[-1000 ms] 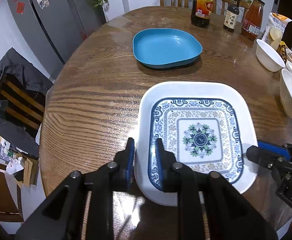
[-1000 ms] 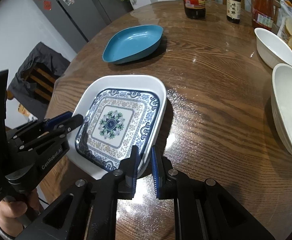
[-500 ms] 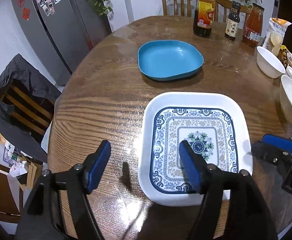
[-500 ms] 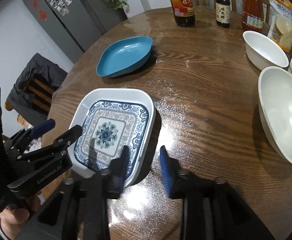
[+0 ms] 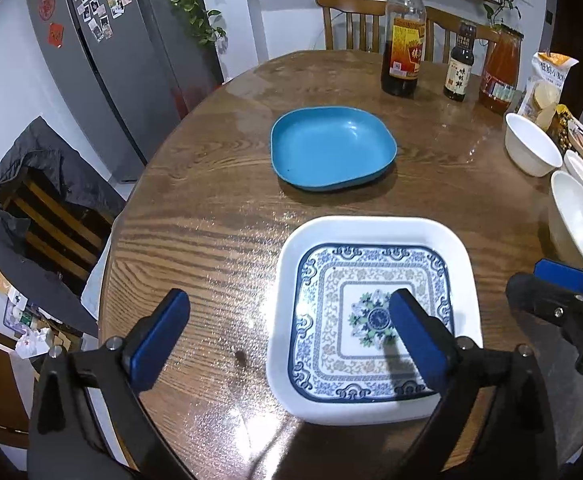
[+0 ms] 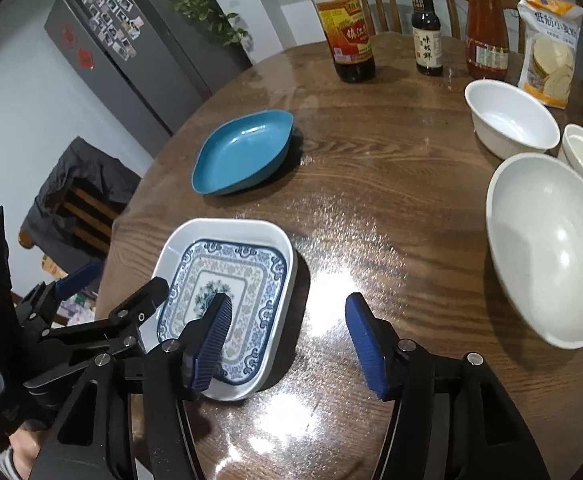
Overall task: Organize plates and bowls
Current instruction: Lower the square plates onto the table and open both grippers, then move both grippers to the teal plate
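Both tongs have just been opening off the patterned plate (image 5: 375,316); left tongs (image 5: 287,332) wide, right tongs (image 6: 287,344) half-spread, tilted downward.

A grey fridge (image 5: 103,64) stands at ten o'clock, wooden chairs (image 5: 355,20) at twelve, a jacket-draped chair (image 5: 39,208) at nine, walls pale.

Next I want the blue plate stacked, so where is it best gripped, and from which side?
Probably grip the blue plate by its raised rim on the near edge, coming from the patterned plate's side, one jaw inside and one outside: it lies flat on the table, so only the upturned rim offers purchase.
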Demonstrator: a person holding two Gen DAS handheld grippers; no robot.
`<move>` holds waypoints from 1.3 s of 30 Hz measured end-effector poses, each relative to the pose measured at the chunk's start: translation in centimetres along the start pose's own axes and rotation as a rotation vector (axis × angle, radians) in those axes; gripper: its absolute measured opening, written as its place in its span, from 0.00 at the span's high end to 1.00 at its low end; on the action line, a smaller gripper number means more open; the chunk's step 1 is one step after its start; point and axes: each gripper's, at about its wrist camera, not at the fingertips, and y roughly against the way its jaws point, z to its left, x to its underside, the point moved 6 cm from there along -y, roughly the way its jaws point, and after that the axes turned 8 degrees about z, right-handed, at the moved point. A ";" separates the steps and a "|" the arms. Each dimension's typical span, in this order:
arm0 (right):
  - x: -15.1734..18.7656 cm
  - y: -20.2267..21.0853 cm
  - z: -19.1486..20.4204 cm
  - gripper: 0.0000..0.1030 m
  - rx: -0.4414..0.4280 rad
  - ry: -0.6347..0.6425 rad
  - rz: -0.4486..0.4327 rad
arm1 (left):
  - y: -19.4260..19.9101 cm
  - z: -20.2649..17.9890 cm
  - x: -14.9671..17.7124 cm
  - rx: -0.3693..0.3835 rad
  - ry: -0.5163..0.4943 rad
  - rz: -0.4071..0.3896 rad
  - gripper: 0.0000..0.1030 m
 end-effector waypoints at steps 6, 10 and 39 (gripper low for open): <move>-1.5 1.6 -0.6 0.40 0.024 -0.012 -0.043 | 0.7 -0.6 -1.4 -0.006 -0.001 -0.029 0.01; -2.6 2.6 -0.9 0.33 0.043 -0.008 -0.067 | 1.1 -0.9 -2.2 -0.010 -0.005 -0.048 0.01; -13.4 -7.0 -0.1 0.32 0.031 -0.008 0.038 | -8.6 1.9 -13.3 0.059 0.125 0.096 0.23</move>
